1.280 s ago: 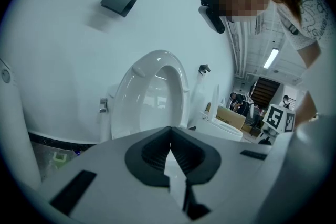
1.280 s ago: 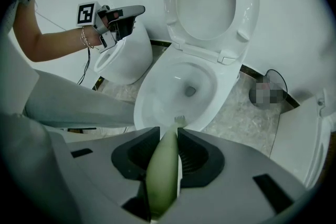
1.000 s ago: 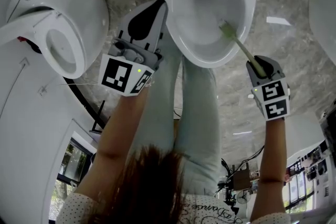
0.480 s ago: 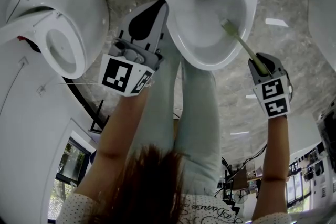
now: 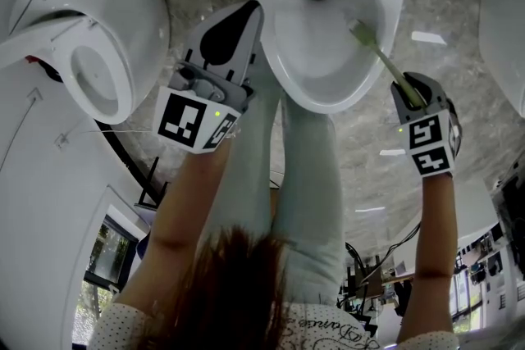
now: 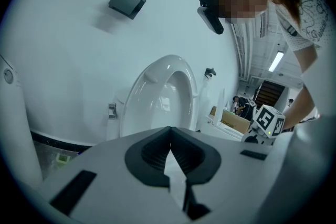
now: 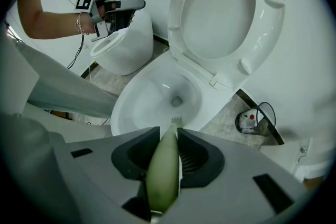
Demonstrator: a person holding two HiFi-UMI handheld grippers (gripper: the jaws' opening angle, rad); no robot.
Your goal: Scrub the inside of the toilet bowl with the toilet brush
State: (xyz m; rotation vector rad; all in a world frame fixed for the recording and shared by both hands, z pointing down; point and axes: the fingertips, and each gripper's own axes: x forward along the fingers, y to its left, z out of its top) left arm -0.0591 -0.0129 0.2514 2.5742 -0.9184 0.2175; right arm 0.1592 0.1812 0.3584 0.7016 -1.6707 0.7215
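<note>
Clamping the green handle of the toilet brush (image 5: 379,61), the right gripper (image 5: 408,92) sits at four o'clock of the toilet bowl (image 5: 283,53) in the head view. The bristle end lies inside the bowl, near its two-o'clock wall. The left gripper (image 5: 250,12), jaws pressed together on nothing, hovers at the rim's nine o'clock.

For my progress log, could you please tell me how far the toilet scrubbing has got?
Done: seat raised, right tongs shut on the toilet brush. In hand: its bristles are inside the toilet bowl. Left: scrubbing round the bowl; left tongs shut, empty.
</note>
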